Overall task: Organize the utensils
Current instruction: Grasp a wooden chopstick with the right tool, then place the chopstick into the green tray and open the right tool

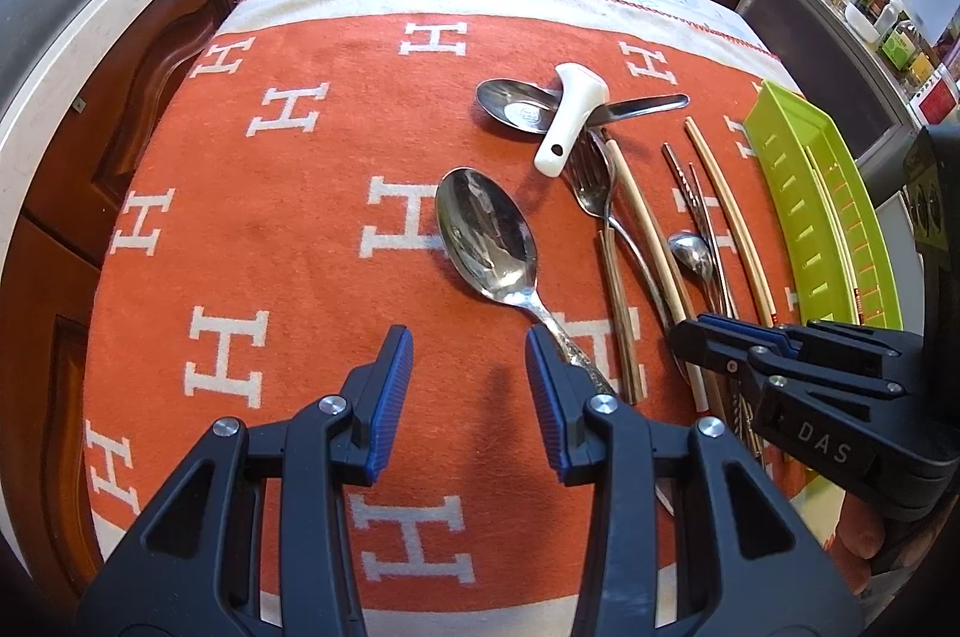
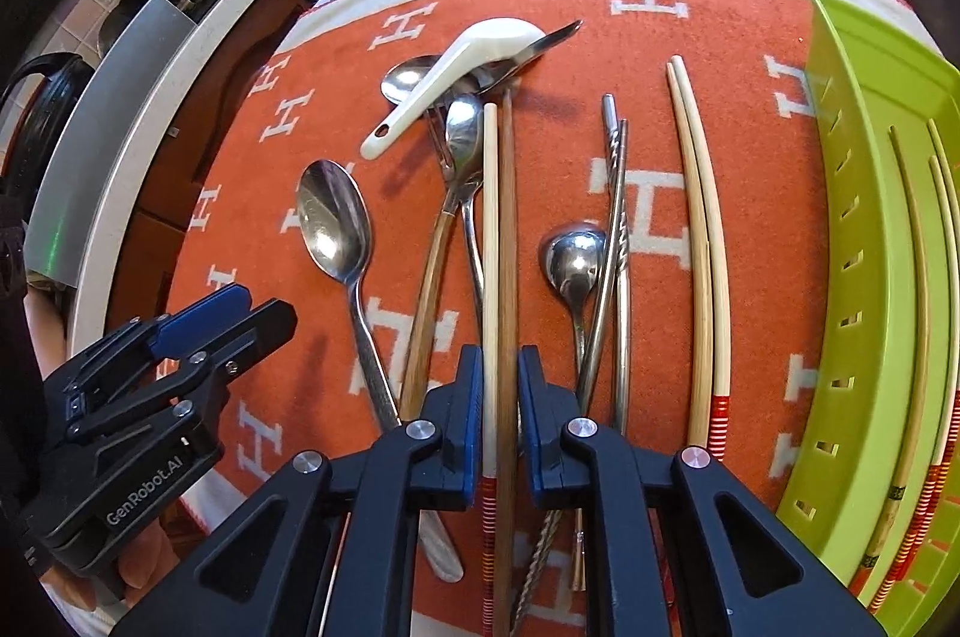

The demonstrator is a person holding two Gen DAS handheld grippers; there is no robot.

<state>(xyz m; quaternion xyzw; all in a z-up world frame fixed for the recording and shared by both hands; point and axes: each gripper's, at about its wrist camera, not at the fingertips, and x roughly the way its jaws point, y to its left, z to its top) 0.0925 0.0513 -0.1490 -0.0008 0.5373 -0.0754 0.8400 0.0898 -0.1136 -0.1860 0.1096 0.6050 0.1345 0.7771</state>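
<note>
A mismatched pair of chopsticks (image 2: 499, 277), one pale and one brown, is pinched near the surface's near edge by the right gripper (image 2: 500, 397), whose narrow hold could drop one, while the left gripper (image 1: 468, 397) is held spread and empty.

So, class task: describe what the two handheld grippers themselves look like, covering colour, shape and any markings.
Both are black plastic with triangular cut-outs, silver pivot pins and two fingers lined with ribbed blue pads. The left gripper carries white "GenRobot.AI" lettering on its side, seen from the right wrist view. The right gripper shows "DAS" in white in the left wrist view. No cables or sleeves are visible.
</note>
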